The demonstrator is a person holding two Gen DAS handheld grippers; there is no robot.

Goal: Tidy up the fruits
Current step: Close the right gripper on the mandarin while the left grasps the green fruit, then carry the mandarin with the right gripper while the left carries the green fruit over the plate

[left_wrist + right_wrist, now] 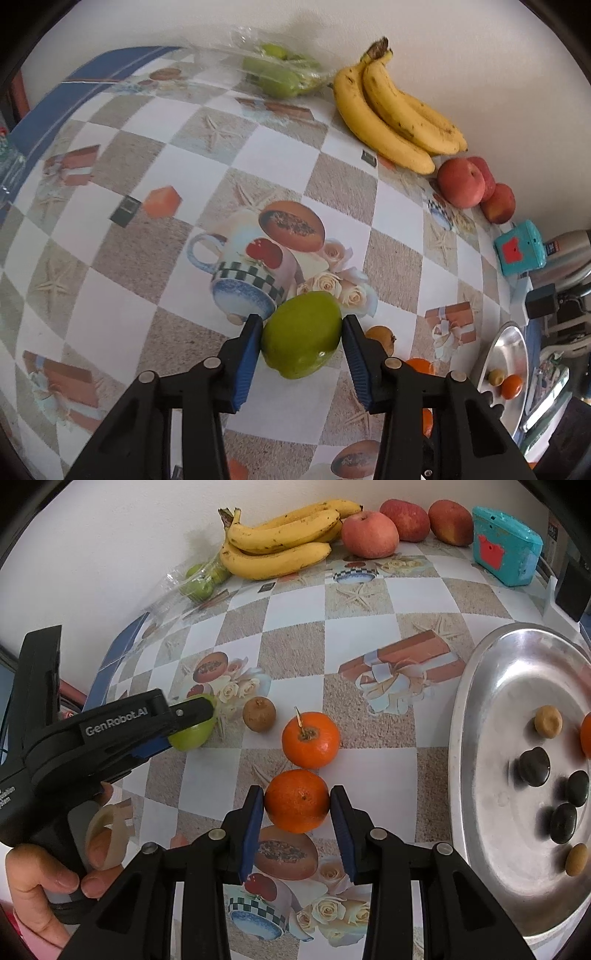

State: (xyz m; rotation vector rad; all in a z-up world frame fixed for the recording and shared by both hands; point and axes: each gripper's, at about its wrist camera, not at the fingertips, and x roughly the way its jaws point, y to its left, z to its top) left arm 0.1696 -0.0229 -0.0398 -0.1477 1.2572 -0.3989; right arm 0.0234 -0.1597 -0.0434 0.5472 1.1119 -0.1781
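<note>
Pinching a mandarin (297,800) just left of the steel tray (480,686), the right gripper (297,805) is holding firm, while the left gripper (301,334) is squeezing a green fruit (301,334) farther left. Sorting is looking barely begun: a few small fruits are sitting in the tray, while another mandarin (310,739), a brown fruit (259,714), bananas (280,542) and apples (370,533) are waiting beyond.

Both wrist cameras look steeply down, close over the checkered printed tablecloth (258,155). The yellow banana bunch (395,107) by the wall is far ahead in both; the right view starts further right.
</note>
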